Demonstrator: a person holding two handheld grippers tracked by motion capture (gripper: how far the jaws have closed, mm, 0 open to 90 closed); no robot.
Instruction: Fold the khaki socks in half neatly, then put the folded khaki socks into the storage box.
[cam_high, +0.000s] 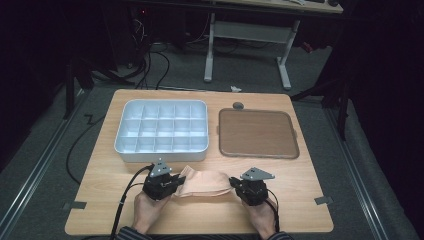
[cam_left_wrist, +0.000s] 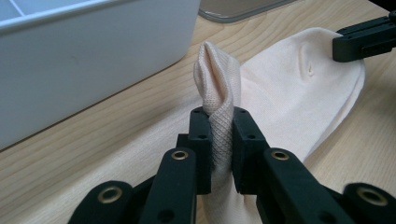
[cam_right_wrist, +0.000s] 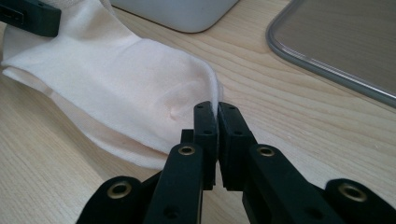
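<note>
A pale peach knitted sock (cam_high: 202, 182) is seen lying flat on the light wooden table (cam_high: 100, 190), stretched between the two hand-held grippers.

Left gripper (cam_high: 176, 183): jaws are closed narrowly on the ribbed cuff end of the sock. In the left gripper view the cuff fabric (cam_left_wrist: 219, 121) is pinched between the two black fingers (cam_left_wrist: 201, 140) and is bunched upward into a standing fold just beyond the fingertips. The rest of the sock is spread out past and to the right of the fingers in that view. A white plastic compartment tray (cam_left_wrist: 84, 60) is seen just beyond the fingers, to their left, apart from the sock.

Right gripper (cam_high: 235, 183): jaws are drawn almost together on the opposite end of the sock. In the right gripper view the thin rounded edge of the sock (cam_right_wrist: 215, 100) is clamped between the fingertips (cam_right_wrist: 205, 126), with the remaining fabric laid out to the left of the fingers, two layers visible at the near edge. A brown flat tray with a grey rim (cam_right_wrist: 327, 51) is noted beyond the fingers, to their right, well apart from the sock.

In the high view the white tray (cam_high: 162, 155) lies just beyond the left gripper and the brown tray (cam_high: 258, 150) beyond the right gripper. Both grippers are held by the person's hands, with the left hand (cam_high: 147, 207) behind its gripper, near the table's front edge.
</note>
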